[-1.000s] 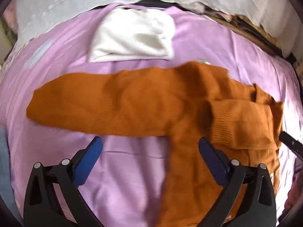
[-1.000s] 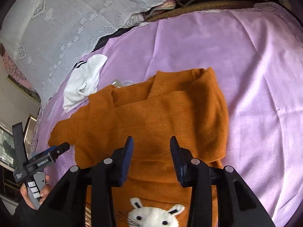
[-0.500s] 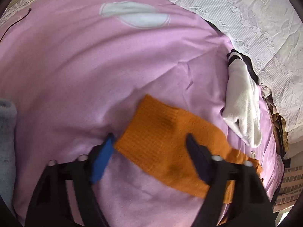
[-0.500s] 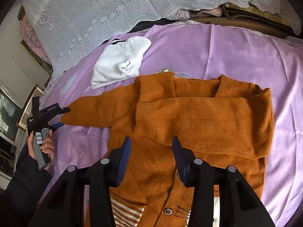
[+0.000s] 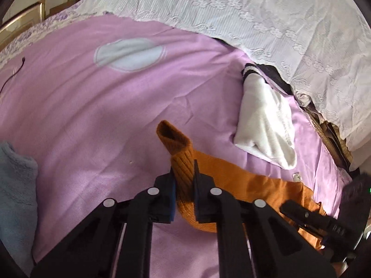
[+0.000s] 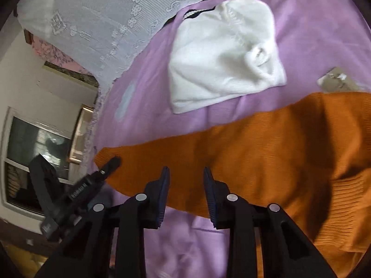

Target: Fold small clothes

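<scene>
Pinching orange sleeve cuff [image 5: 183, 173], left gripper [image 5: 183, 178]

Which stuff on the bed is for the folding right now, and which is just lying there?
For the job:
- orange sweater, its sleeve cuff pinched in the left gripper
- right gripper, open over the sleeve

Just lying there:
- white garment
- blue fleece
- lace cover

Orange knit sweater [image 6: 266, 153] lies on the purple sheet, one sleeve [image 5: 183, 169] stretched out sideways – its ribbed cuff [image 5: 172, 136] raised off the sheet, mouth open, pinched just below – the rest of the sleeve trailing back flat; a white folded garment [image 6: 222, 55] lies near it, apart from the sleeve
</scene>
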Tool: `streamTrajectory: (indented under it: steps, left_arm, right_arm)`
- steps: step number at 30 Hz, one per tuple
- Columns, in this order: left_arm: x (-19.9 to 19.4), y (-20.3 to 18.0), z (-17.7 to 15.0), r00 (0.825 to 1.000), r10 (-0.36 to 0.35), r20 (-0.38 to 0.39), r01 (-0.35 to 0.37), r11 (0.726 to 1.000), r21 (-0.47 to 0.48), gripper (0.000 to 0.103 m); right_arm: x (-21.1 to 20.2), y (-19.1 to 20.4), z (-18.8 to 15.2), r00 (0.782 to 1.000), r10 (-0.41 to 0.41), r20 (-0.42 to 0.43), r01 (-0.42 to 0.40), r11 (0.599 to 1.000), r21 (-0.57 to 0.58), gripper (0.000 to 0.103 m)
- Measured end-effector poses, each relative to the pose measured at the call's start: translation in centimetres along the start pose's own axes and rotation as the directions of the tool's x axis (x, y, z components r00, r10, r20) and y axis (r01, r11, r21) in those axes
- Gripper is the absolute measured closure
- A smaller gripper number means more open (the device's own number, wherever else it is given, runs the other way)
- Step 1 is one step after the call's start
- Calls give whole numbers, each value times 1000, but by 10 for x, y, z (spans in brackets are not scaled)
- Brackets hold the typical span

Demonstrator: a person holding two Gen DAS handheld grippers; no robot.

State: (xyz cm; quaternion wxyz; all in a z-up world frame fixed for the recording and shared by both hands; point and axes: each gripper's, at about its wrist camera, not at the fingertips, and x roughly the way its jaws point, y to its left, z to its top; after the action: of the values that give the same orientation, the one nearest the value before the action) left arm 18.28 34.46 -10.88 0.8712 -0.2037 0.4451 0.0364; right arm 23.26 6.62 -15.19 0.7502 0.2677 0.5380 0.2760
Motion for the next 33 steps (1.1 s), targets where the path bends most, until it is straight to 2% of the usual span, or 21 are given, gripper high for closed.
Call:
streamTrajectory:
  steps: [1, 2, 5, 6, 9, 11, 12, 13, 14, 15, 18, 21, 25, 28, 29, 31, 33]
  left_arm:
    - [-7, -7, -1, 1000, -6, 14, 6, 999, 33, 93]
    - [-14, -15, -3, 999, -12, 33, 10, 997, 73, 93]
    - [-34, -43, -12, 997, -16, 80, 1, 982, 191, 93]
    - [-40, -52, -16, 996, -21, 90, 1, 975, 224, 93]
    - [-50, -90, -30, 991, -42, 127, -3, 941, 339, 93]
    - [-56, -117, -39, 986, -63, 153, -3, 916, 400, 93]
    - [-57, -130, -43, 986, -67, 155, -6, 902, 431, 93]
    - [-58, -143, -47, 984, -77, 158, -4, 890, 456, 93]
    - [-59, -156, -52, 983, -90, 159, 3, 879, 477, 92]
    - [-59, -169, -56, 984, -110, 141, 26, 870, 493, 92]
    - [-53, -218, -77, 981, -163, 104, 78, 828, 556, 92]
    - [-51, -278, -109, 973, -221, 72, 126, 761, 637, 92]
    - [-44, -351, -156, 966, -257, 27, 161, 680, 715, 92]
    - [-26, -393, -196, 973, -230, -6, 156, 641, 751, 85]
    - [-17, -401, -207, 978, -206, -17, 146, 634, 759, 75]
    - [-1, -408, -227, 986, -163, -45, 137, 615, 776, 63]
    - [6, -410, -242, 990, -126, -54, 119, 595, 795, 62]
  right_arm:
    - [4, 8, 5, 997, 70, -17, -69, 997, 33, 63]
    - [5, 20, 11, 991, 132, -29, -130, 990, 48, 54]
    - [-3, 60, 22, 969, 237, -74, -240, 970, -33, 44]
    - [-8, 71, 21, 964, 251, -90, -257, 964, -69, 39]
    - [-21, 89, 17, 963, 242, -116, -257, 956, -140, 39]
    - [-38, 83, 18, 971, 219, -93, -231, 962, -144, 37]
    - [-50, 76, 18, 977, 203, -70, -212, 965, -155, 42]
    - [-63, 67, 18, 982, 186, -38, -190, 968, -164, 51]
    - [-79, 53, 17, 984, 177, -1, -175, 970, -167, 79]
    - [-96, 39, 16, 982, 188, 24, -182, 971, -155, 94]
    - [-150, -7, 6, 978, 164, 129, -151, 983, -103, 98]
    - [-208, -55, -10, 961, 141, 238, -135, 990, -40, 98]
    - [-264, -119, -28, 937, 117, 330, -141, 989, 49, 98]
    - [-282, -168, -37, 932, 93, 352, -149, 979, 136, 98]
    - [-282, -184, -38, 934, 68, 352, -131, 978, 159, 98]
    - [-276, -215, -45, 941, 23, 336, -102, 971, 218, 98]
    - [-267, -239, -55, 946, -14, 324, -78, 960, 270, 98]
